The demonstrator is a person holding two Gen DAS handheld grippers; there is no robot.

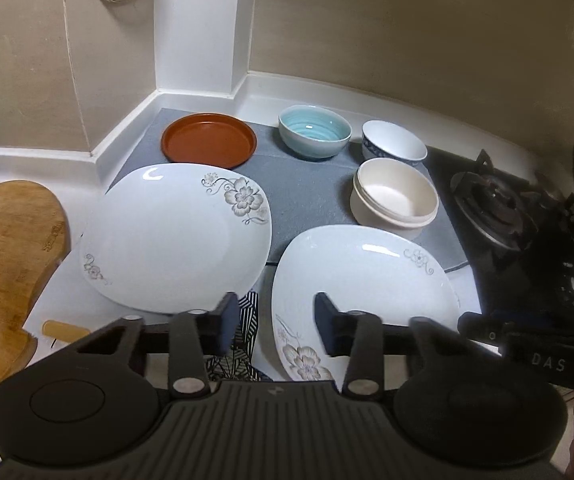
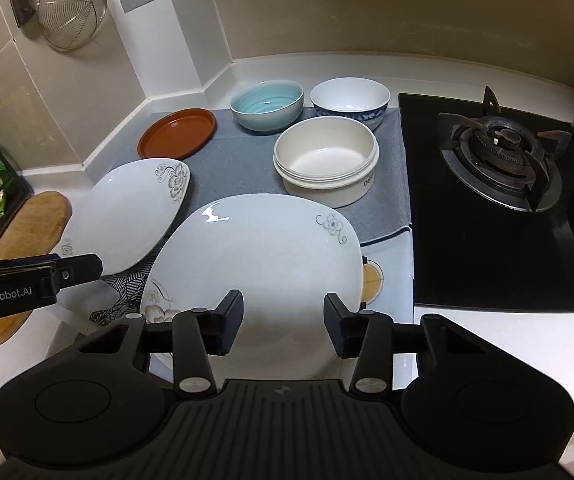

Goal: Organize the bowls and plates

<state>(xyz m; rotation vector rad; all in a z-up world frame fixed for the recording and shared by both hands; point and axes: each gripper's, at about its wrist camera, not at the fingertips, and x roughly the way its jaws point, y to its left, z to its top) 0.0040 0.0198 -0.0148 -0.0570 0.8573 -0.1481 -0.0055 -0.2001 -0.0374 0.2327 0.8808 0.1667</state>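
Both grippers, left (image 1: 275,320) and right (image 2: 283,320), hover parted and empty above glossy, rounded-square floral plates (image 2: 259,252)

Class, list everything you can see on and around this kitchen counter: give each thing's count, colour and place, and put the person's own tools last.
Floral plates: two, white, front, side by side.
Brown plate: one, back left on the mat.
Bowls: three; light blue, blue-patterned white, cream; behind the plates.
Mat: one, grey, under the dishes.
Cutting board: one, wooden, far left.
Gas stove: one, black, right.
Strainer: one, metal, on the wall.
Left gripper, right gripper: black fingers apart, empty, over the front plates.
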